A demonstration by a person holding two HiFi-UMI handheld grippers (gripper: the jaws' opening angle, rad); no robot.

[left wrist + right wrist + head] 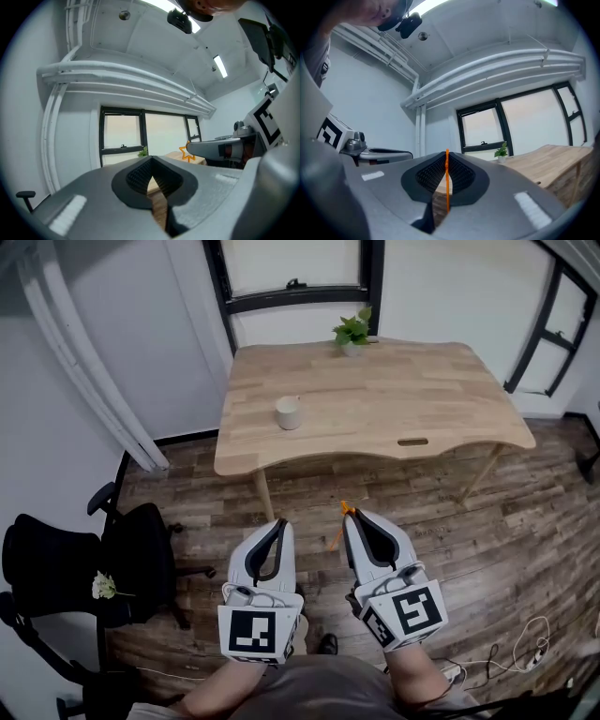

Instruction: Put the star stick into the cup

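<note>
A white cup stands on the wooden table, left of its middle. Both grippers hang over the floor, well short of the table's near edge. My right gripper is shut on the orange star stick; the thin stick runs upright between the closed jaws in the right gripper view. In the left gripper view the star shows at the tip of the right gripper. My left gripper is shut with nothing in it, its jaws pressed together.
A small green potted plant stands at the table's far edge by the window. A black office chair with a small white flower on it is at the left. Cables lie on the wooden floor at the lower right.
</note>
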